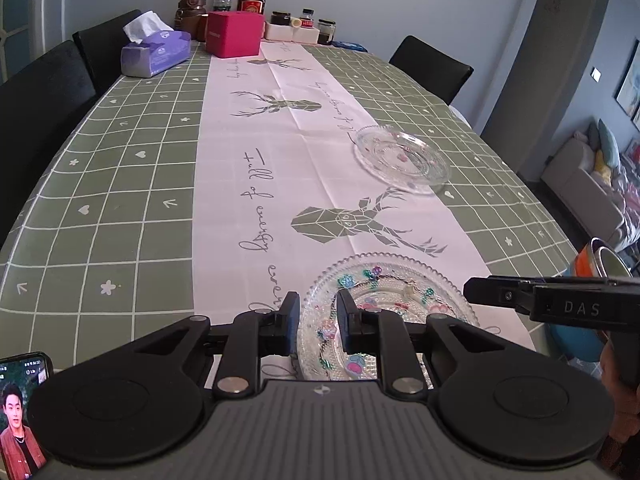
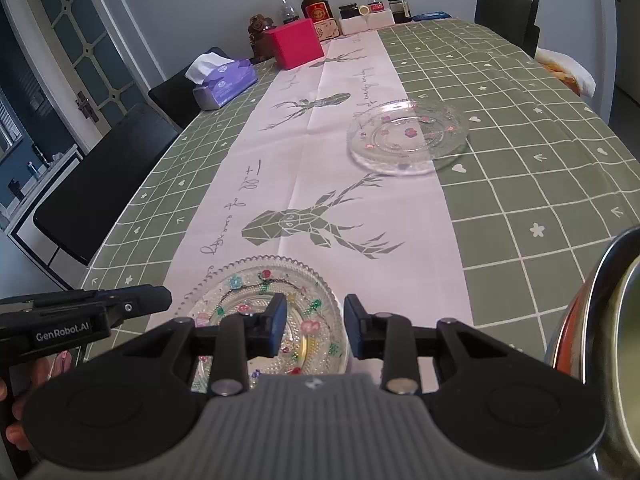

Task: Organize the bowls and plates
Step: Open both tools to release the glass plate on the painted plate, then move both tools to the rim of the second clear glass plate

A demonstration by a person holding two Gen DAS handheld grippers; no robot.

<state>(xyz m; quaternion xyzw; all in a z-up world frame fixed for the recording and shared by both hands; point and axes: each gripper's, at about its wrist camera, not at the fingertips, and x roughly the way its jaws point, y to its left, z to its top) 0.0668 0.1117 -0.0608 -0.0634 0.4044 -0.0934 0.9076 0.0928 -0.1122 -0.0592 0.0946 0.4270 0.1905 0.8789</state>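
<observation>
Both grippers, left and right, straddle the near plate's rim with narrow gaps, unclamped; next, closing to lift.

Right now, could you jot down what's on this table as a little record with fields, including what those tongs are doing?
near plate: clear glass, floral, beaded rim, at the near table edge
far plate: similar glass plate, farther up the runner, apart from the near one
left tongs: jaws parted over the near plate's left rim, not pressing it
right tongs: jaws parted over the near plate's right rim, not pressing it
metal bowl: orange outside, at the right, partly out of view
table cover: green checked cloth with pale deer runner
back of table: tissue box, red box, bottles, jars
</observation>
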